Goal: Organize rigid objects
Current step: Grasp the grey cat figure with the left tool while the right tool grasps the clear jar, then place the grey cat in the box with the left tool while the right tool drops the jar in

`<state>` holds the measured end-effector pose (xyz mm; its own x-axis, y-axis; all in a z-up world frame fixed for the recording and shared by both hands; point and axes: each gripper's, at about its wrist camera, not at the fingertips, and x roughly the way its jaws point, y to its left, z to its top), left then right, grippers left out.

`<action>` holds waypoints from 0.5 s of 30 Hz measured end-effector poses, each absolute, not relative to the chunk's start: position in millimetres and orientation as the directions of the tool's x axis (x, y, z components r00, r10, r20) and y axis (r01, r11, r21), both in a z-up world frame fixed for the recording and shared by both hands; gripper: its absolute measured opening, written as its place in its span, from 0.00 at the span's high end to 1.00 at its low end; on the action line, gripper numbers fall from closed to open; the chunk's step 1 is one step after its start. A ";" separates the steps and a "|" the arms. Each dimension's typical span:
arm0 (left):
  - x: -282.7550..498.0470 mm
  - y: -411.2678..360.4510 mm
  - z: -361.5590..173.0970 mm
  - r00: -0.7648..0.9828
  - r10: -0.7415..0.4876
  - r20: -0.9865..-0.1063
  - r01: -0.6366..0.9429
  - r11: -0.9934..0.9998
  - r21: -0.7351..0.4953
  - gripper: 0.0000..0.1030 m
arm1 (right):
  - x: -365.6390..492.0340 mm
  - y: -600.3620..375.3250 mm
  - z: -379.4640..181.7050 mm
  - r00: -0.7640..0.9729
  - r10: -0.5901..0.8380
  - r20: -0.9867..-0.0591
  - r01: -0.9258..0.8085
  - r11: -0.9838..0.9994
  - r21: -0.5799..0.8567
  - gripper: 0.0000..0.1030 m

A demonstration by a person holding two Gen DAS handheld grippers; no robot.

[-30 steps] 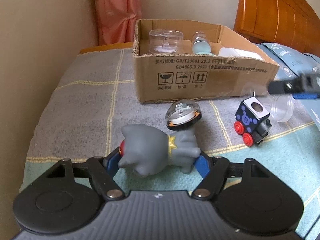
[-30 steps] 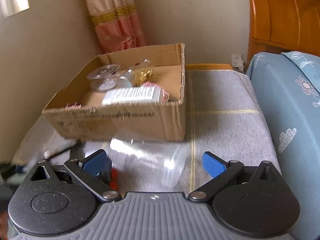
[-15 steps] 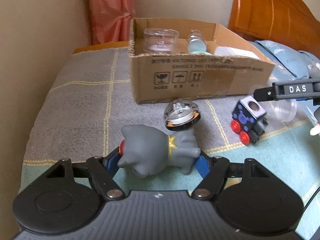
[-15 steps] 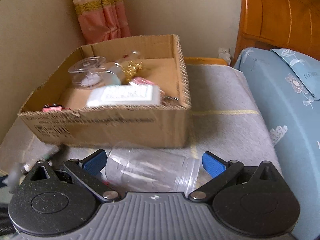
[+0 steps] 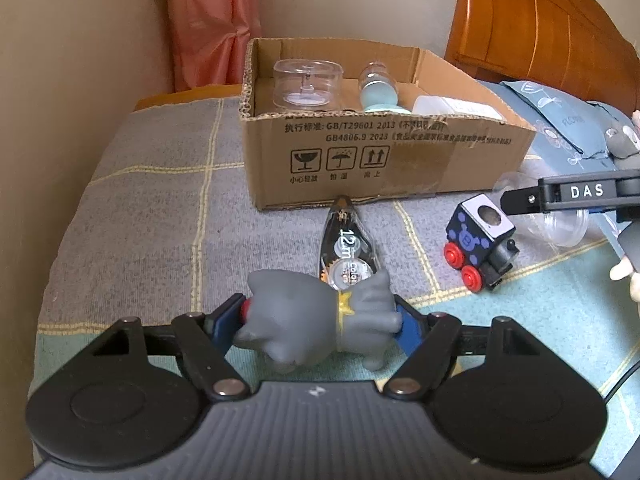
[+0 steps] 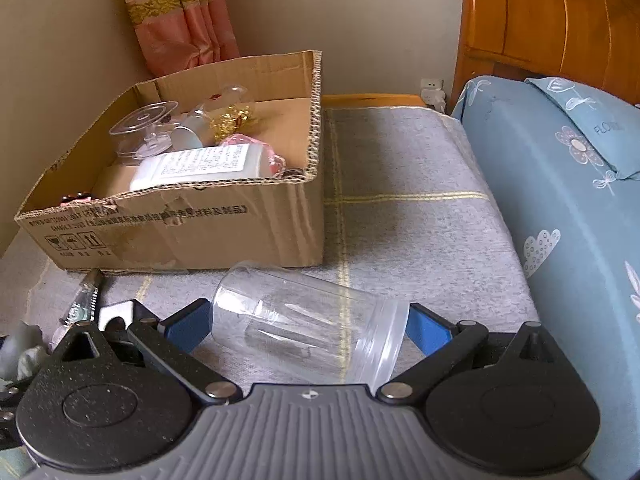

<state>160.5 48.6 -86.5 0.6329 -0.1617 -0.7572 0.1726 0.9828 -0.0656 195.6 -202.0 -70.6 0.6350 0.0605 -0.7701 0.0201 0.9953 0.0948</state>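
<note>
A grey cat toy [image 5: 320, 320] lies crosswise between the blue pads of my left gripper [image 5: 316, 320]. The jaws are opening, though both pads still touch the toy's nose and rear. Just beyond it, a clear correction tape dispenser [image 5: 346, 248] lies flat, pointing at the cardboard box [image 5: 360, 152]. A black toy train [image 5: 480, 244] with red wheels stands to the right. My right gripper [image 6: 308, 320] is open and straddles a clear plastic jar [image 6: 304, 320] lying on its side on the bed, one pad near each end. One of its fingers [image 5: 560, 196] shows above the jar in the left wrist view.
The box [image 6: 180, 232] holds a clear round container [image 5: 306, 84], a small bottle [image 5: 378, 88] and a white labelled bottle [image 6: 204, 164]. A blue quilt [image 6: 568, 208] and a wooden headboard [image 6: 552, 16] lie right, with wall and a curtain [image 5: 208, 24] left. A small figurine [image 5: 628, 264] sits at the right edge.
The correction tape has dropped from leaning upright behind the cat toy to lying flat. The right gripper has come down around the clear jar, its finger shifting left beside the train.
</note>
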 end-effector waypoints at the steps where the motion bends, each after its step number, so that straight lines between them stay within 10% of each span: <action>1: 161.3 48.8 -87.0 0.631 -0.162 -0.759 0.173 0.983 -0.066 0.26 | 196.0 -200.4 -70.1 0.635 0.062 -0.770 0.019 0.995 0.096 0.00; 15: 163.1 49.8 -87.1 0.593 -0.172 -0.786 0.216 0.975 -0.051 0.30 | 191.4 -194.0 -66.7 0.638 0.062 -0.767 -0.052 0.998 0.037 0.00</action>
<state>163.1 49.8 -87.1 0.5934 -0.1722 -0.7863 0.2160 0.9751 -0.0506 191.4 -194.0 -66.7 0.6384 0.0615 -0.7673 -0.0523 0.9980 0.0365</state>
